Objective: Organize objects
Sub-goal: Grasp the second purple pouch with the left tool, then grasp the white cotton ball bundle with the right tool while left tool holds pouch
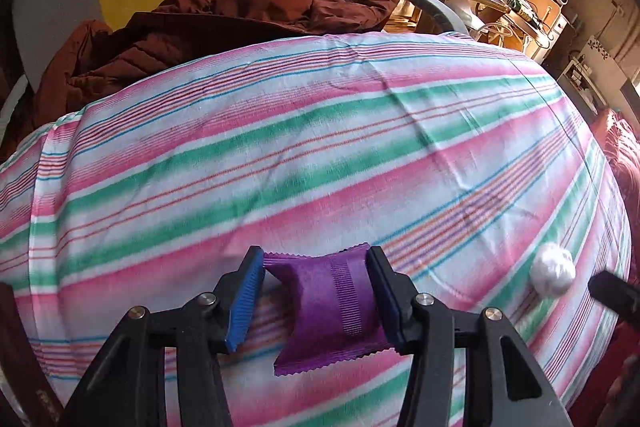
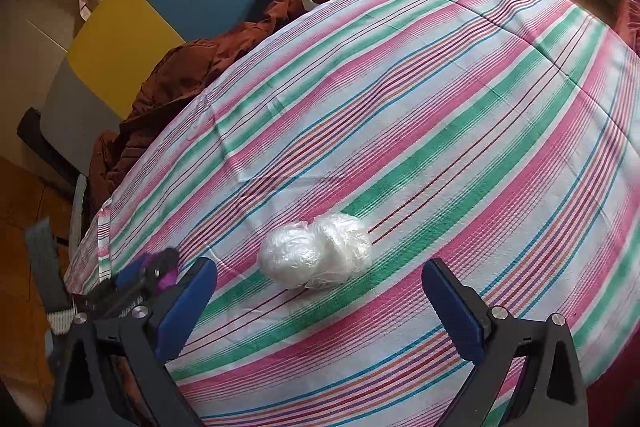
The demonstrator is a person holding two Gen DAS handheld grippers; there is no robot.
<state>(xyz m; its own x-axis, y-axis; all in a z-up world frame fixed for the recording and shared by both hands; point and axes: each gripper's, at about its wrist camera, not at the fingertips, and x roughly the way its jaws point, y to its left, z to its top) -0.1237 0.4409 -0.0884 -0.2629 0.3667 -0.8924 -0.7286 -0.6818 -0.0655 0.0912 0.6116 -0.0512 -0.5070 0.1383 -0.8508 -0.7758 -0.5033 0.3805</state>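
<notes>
Striped cloth (image 1: pixel 320 155) covers the counter. The left hand-held gripper (image 1: pixel 316 291) is clamped on a purple sachet (image 1: pixel 324 311), low and centre in its frame, just above the cloth. The right hand-held gripper (image 2: pixel 320 303) stands wide apart, gripping nothing. Two plastic-wrapped white bundles (image 2: pixel 316 251), touching each other, lie on the cloth just beyond its fingers. Brown jacket (image 1: pixel 224 23) lies heaped at upper left.

Both wrist views overlook the striped cloth (image 1: pixel 320 131) closely.

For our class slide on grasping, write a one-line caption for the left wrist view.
Left gripper clamps a purple crinkle-edged sachet above the striped cloth.
</notes>
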